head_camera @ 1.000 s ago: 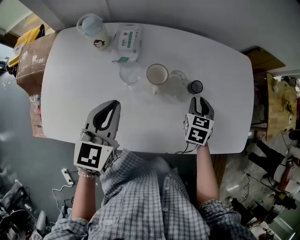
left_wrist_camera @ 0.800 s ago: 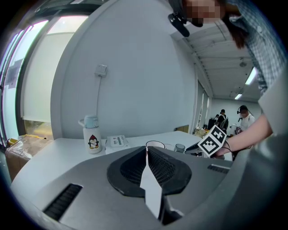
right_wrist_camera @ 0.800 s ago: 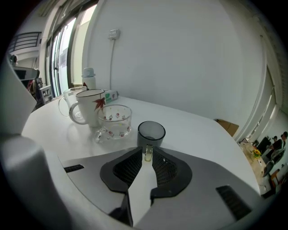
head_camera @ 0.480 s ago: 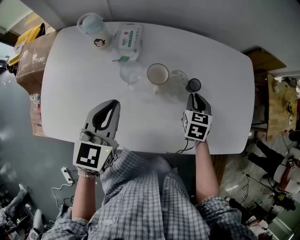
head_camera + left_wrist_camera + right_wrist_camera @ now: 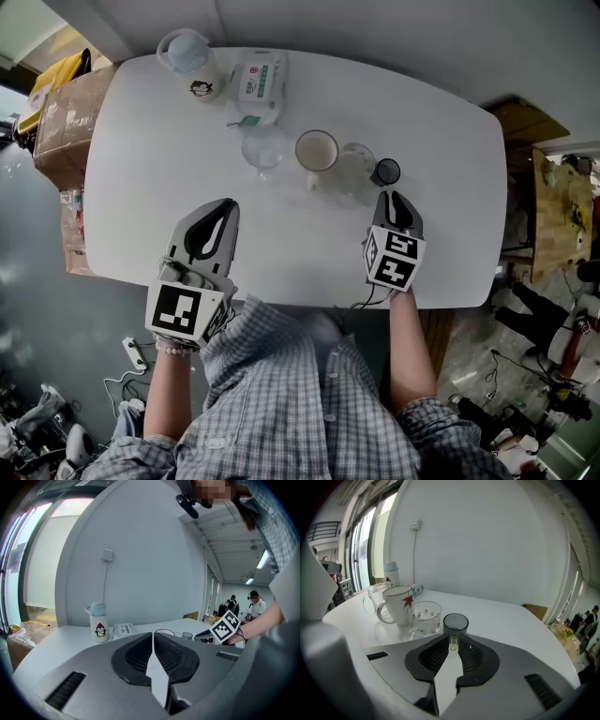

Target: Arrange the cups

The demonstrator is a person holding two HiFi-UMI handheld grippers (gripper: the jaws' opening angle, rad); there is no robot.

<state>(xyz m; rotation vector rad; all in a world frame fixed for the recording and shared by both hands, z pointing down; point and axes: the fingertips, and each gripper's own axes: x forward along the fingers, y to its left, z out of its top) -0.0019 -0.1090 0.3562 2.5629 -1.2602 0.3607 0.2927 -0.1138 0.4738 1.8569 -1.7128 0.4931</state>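
Smoked-grey glass, small and round: the cup point(image 5: 386, 172) in hand for this step, by the look of it. Stands upright on the white table point(image 5: 450, 112), at the right end of a row of four vessels.

Lies straight ahead of the right gripper point(image 5: 395, 197), touching its tips and on the line of the jaws, with no sideways offset to correct. Shows no long axis of its own, being round. Offers only a small clear tab point(image 5: 453, 642) low on the near side, probably a handle, pointing back at the tongs.

Right jaws: just been closing, now down to a slim gap with that tab between the pads. Judged held by the tab, not round the body.

Over at the table's front left, well apart from the row, the left gripper point(image 5: 223, 208): jaws pressed together on nothing. Far nearer to the work, then, the right hand.

Leftward along the row: dotted glass point(image 5: 349, 171) just beside the cup, then mug point(image 5: 317, 150), then clear glass point(image 5: 263, 148). Worth lifting clear before carrying anything left, with that neighbour so close.

No writing legible anywhere.
- Penguin cartoon on the bottle point(image 5: 192, 70).
- Green and red print on the wipes pack point(image 5: 256, 80), too small to read.
- Red leaf on the mug.
- Black-and-white square markers on both gripper cubes.
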